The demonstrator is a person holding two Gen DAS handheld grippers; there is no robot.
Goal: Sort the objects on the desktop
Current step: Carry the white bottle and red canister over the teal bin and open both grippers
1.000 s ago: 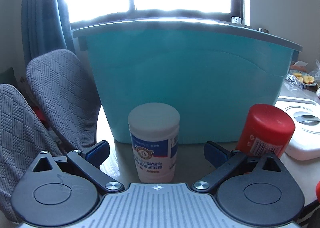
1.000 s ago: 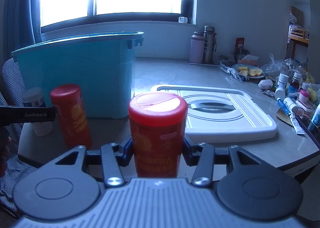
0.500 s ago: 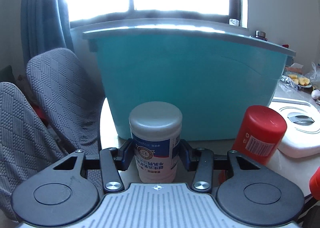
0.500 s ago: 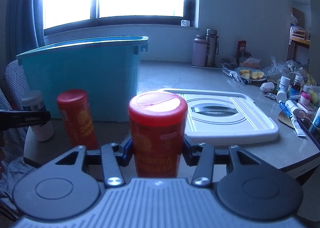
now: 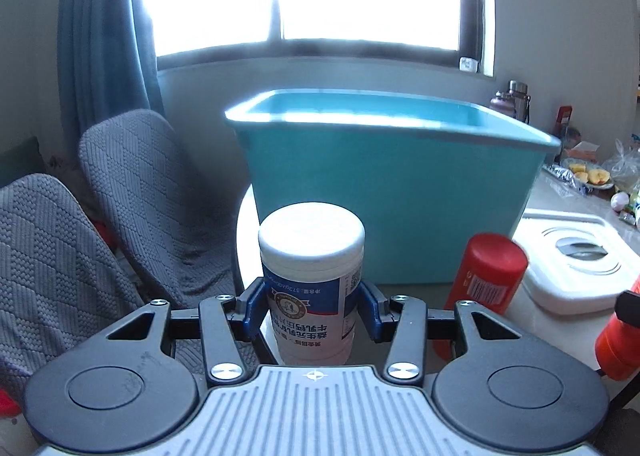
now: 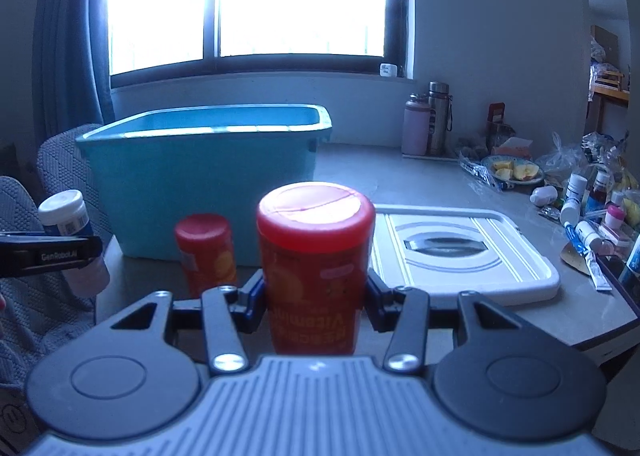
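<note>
A teal bin [image 6: 208, 159] fills mid-frame on the surface [image 6: 432, 183], its visible interior bare (floor hidden). Lower centre, the left hand-held gripper [image 5: 312, 312] clamps a white bottle [image 5: 312, 280]; the right hand-held gripper [image 6: 316, 302] clamps a red bottle [image 6: 316, 256].

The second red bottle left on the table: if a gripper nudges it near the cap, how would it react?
The red bottle looks tall and narrow, so a high nudge would probably tip it. Being round, it would likely roll. Its plastic looks rigid.
</note>
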